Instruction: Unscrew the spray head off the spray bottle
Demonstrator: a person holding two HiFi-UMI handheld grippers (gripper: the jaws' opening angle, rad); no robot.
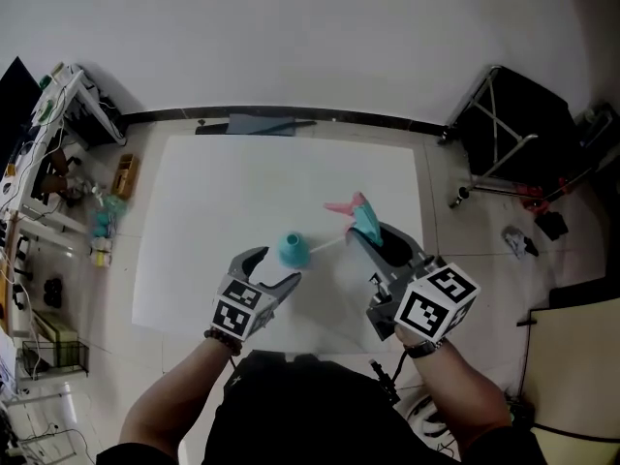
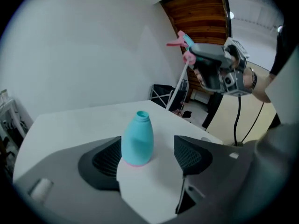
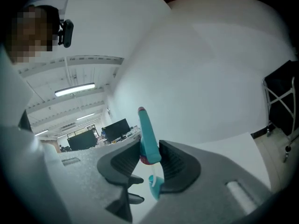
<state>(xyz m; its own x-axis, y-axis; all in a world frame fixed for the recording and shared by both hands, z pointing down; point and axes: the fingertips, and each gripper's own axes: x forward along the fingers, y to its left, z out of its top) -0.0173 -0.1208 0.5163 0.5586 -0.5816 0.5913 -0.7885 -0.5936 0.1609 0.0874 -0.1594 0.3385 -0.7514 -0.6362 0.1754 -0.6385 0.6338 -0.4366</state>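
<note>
The spray head [image 1: 354, 211] is off. The bottle [image 1: 295, 250] stands upright with a bare neck around the middle of the white table [image 1: 242, 182], a bit closer to the near edge. The left gripper [image 1: 276, 267] has let go. Its jaws are spread wide with the bottle sitting between them, neither pad pressing on it. The right gripper [image 1: 373, 235] is clamped on the spray head, held up above the table to the bottle's right, with its thin tube [image 1: 329, 245] hanging below.
</note>
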